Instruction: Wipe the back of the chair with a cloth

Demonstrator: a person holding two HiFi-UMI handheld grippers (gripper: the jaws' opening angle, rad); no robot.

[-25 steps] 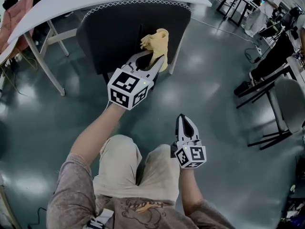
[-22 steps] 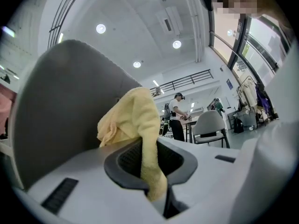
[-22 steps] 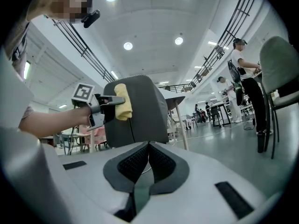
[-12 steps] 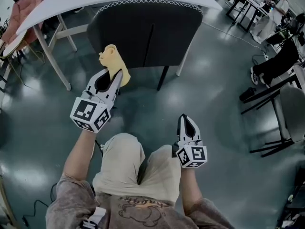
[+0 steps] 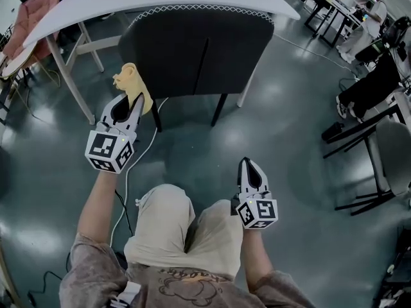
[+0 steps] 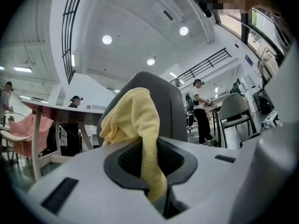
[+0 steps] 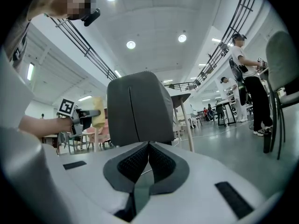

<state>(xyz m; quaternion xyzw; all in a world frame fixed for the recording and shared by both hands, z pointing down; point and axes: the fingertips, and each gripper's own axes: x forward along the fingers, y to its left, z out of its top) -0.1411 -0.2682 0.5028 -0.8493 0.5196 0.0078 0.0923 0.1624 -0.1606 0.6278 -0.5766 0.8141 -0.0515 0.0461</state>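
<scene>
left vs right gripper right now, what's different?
The left gripper is shut on the yellow cloth; the right gripper is shut on nothing. The left gripper is held up by the chair; the right gripper sits low by the person's knee. Both point toward the chair.

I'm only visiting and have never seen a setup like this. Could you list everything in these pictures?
chair: one, dark grey, tucked under the table, back facing the person
table: one, white, behind the chair
cloth: one, yellow, left of the chair back
cable: one, white, on the floor
second chair: one, grey, right edge
left gripper: one, white and black, shut on the cloth
right gripper: one, white and black, shut, empty, above the person's knee
</scene>
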